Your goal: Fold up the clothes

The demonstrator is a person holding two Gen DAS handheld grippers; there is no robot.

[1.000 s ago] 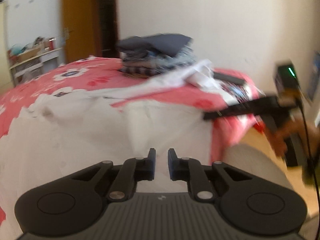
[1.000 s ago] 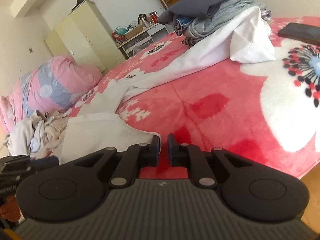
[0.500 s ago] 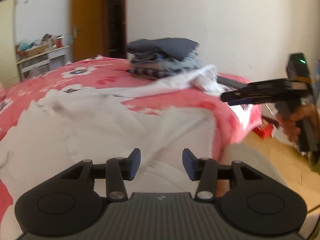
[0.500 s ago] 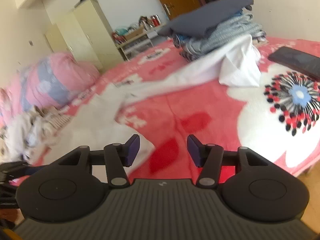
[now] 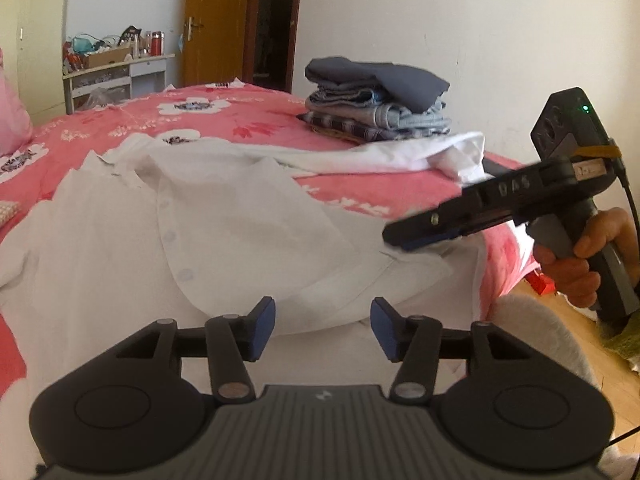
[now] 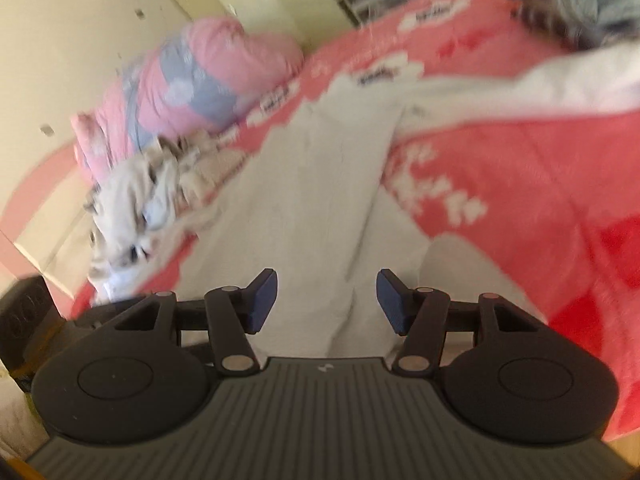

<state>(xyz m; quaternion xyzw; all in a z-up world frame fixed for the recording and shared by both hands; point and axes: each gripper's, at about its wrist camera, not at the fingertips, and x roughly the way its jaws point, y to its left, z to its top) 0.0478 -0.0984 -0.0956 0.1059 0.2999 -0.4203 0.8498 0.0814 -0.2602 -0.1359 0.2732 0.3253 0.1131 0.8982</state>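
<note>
A white button shirt [image 5: 224,232] lies spread on the pink flowered bed [image 5: 360,196], its hem hanging over the near edge and one sleeve [image 5: 420,152] stretched to the right. My left gripper [image 5: 322,322] hovers just before the hem; its jaws are opening and nothing is between them. A hand holds my right gripper [image 5: 400,238] side-on over the shirt's right edge. In the blurred right wrist view that gripper [image 6: 326,300] stands open above the shirt [image 6: 320,184], gripping nothing.
A stack of folded clothes [image 5: 376,104] sits at the bed's far right. A heap of loose garments [image 6: 148,192] and a pink-and-blue pillow [image 6: 192,80] lie at the left. A cluttered shelf [image 5: 116,60], a wooden door [image 5: 216,20] and wooden floor [image 5: 560,308] surround the bed.
Both grippers went from shut to open. The right gripper swung left, from the bed's flowered corner to over the shirt. The left gripper shifted a little along the hem.
</note>
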